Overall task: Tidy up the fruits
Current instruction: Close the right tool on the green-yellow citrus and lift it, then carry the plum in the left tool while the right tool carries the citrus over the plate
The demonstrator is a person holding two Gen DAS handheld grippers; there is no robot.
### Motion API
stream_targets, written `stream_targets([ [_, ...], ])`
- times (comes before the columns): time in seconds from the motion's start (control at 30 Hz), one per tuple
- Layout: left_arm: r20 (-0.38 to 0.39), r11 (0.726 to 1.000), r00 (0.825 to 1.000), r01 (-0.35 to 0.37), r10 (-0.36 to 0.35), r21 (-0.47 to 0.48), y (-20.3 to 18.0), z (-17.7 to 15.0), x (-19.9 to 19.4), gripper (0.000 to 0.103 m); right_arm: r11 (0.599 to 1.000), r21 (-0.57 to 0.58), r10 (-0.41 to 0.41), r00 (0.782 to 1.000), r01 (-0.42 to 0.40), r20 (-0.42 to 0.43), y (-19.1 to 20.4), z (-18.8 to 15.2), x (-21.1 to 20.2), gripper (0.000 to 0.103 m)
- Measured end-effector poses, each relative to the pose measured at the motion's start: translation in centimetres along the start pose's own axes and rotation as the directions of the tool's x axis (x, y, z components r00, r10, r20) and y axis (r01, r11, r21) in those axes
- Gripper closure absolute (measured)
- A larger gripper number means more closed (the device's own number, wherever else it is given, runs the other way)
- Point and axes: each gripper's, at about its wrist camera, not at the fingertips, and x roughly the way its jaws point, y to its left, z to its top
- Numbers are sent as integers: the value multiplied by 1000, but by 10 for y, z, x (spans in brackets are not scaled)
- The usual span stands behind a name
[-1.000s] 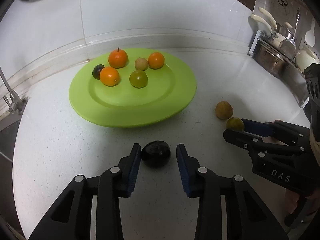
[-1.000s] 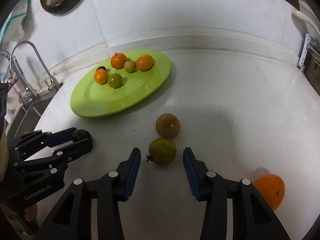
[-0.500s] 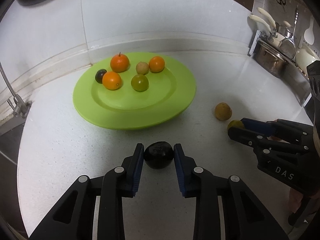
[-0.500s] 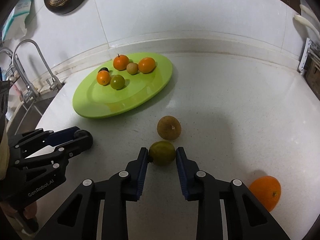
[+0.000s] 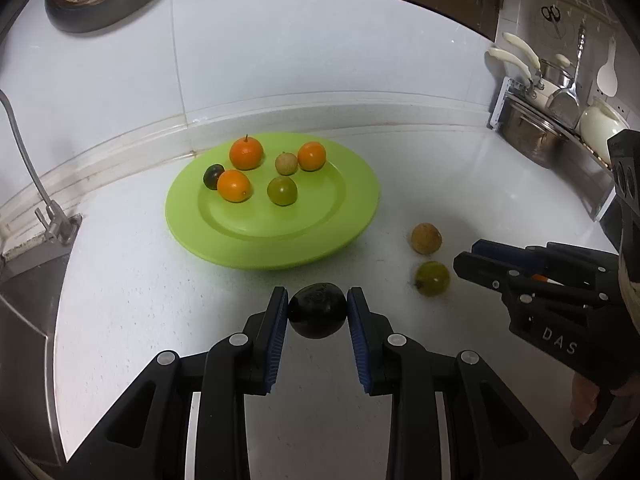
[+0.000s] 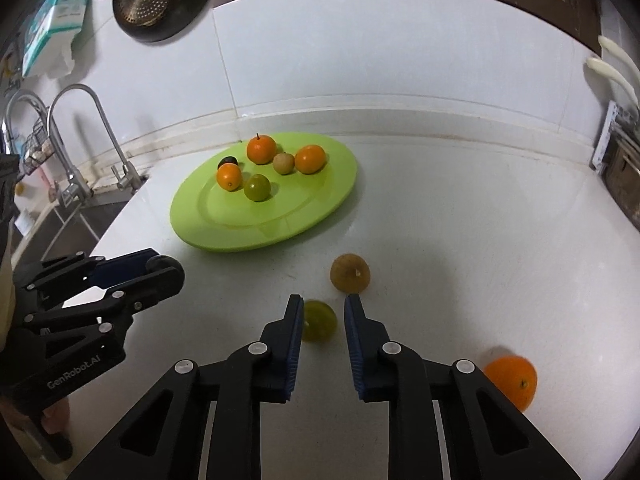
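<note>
Jaws grip dark fruit [image 5: 317, 312], green fruit [image 6: 318, 320] blurred

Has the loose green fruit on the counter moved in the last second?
Yes. The green fruit has shifted left, away from the brown fruit it nearly touched before.

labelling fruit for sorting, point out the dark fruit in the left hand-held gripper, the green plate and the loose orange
dark fruit [image 5: 317, 311], left wrist view, front face.
green plate [image 5: 280, 220], left wrist view, bare centre.
loose orange [image 6: 514, 380], right wrist view, middle of its skin.
</note>
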Motion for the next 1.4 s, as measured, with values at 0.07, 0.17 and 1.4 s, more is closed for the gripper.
stream_targets([
  [0.07, -5, 1000, 1000, 6, -6, 1, -2, -2, 0, 73, 1000, 16, -3, 1000, 3, 10, -2, -2, -3, 78],
  [0.17, -20, 1000, 1000, 18, -18, -15, 0, -3, 3, 73, 1000, 15, 4, 1000, -4, 14, 0, -1, -2, 57],
  [1.4, 71, 999, 997, -13, 16, -37, 22, 23, -21, 73, 995, -56, 81, 995, -78, 51, 30, 34, -8, 74],
])
